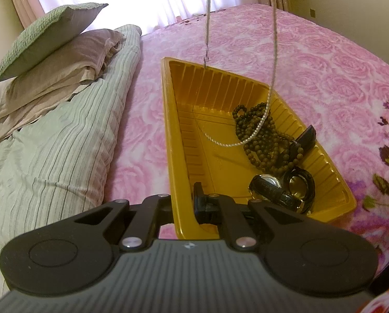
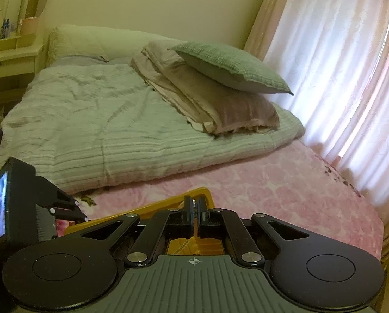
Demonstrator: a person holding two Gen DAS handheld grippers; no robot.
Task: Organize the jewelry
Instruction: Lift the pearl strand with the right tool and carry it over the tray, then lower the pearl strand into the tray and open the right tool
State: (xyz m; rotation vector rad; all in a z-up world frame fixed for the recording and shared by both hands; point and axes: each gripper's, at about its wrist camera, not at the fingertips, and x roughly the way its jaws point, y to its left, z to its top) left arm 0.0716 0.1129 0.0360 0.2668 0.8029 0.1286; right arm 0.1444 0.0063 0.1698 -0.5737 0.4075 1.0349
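A yellow plastic tray (image 1: pixel 184 135) lies on the pink floral bedspread. It holds a brown bead necklace (image 1: pixel 259 135), dark bracelets and black watches (image 1: pixel 285 190). A thin pearl-like chain (image 1: pixel 268 99) hangs from above, its lower loop resting in the tray. My left gripper (image 1: pixel 184 203) is shut on the tray's near left rim. My right gripper (image 2: pixel 193 208) is shut on the chain, held high above the tray (image 2: pixel 199 191); something small shows between its fingers. The left gripper's body (image 2: pixel 17 203) shows at the left of the right wrist view.
A striped green duvet (image 1: pixel 64 143) with stacked pillows (image 1: pixel 53 41) lies left of the tray. The pink bedspread (image 1: pixel 324 78) stretches right and behind. Bright curtains (image 2: pixel 337 78) hang beyond the bed. A shelf unit (image 2: pixel 9 41) stands by the headboard.
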